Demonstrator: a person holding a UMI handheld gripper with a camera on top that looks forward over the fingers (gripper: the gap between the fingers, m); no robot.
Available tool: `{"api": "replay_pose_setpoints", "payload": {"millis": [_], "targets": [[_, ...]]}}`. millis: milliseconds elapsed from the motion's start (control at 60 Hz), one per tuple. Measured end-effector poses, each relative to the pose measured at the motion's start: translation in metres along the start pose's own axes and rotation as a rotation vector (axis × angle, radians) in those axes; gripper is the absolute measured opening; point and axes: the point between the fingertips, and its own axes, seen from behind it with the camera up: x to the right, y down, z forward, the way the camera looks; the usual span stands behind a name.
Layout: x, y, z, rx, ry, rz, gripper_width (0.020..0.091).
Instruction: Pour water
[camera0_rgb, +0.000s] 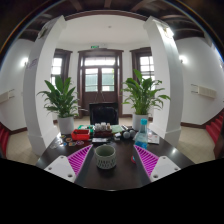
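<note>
Gripper view: a small patterned cup (106, 156) is seen standing on a dark table (170, 150) between the two pink-padded fingers (79, 159) of the hand-held gripper (112, 160), with a gap left at either side, so the tool is held wide and nothing is gripped. The cup rests on the table by its own weight. Beyond it, at twelve o'clock from the fingers, a tea set (102, 130) is laid out on a tray, with a red item (80, 134) at about eleven o'clock and a dark teapot (127, 132) at about one o'clock. A clear bottle with a blue label (142, 131) is placed at roughly one o'clock, just beside the teapot; it is judged the likeliest source of water, though that cannot be confirmed. Two potted plants (62, 100) flank a wooden double door (101, 75) at the far end of the room.

The task is judged to be at its opening step: no vessel has been lifted and no pouring is under way. Either the cup is to be closed upon, or the gripper is to be carried forward to the bottle or teapot (which of the two is meant cannot be told). A steady, upright grasp would be called for before any tilting.

No brand, label text or writing can be read; a greenish sign above the door is too small to make out.
</note>
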Motion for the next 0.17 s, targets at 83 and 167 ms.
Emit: {"api": "replay_pose_setpoints", "payload": {"millis": [83, 167], "targets": [[-0.0023, 0.0020, -0.0065, -0.012, 0.008, -0.015, 0.0799], [-0.0037, 0.0027, -0.0052, -0.010, 0.007, -0.020, 0.0792]]}}
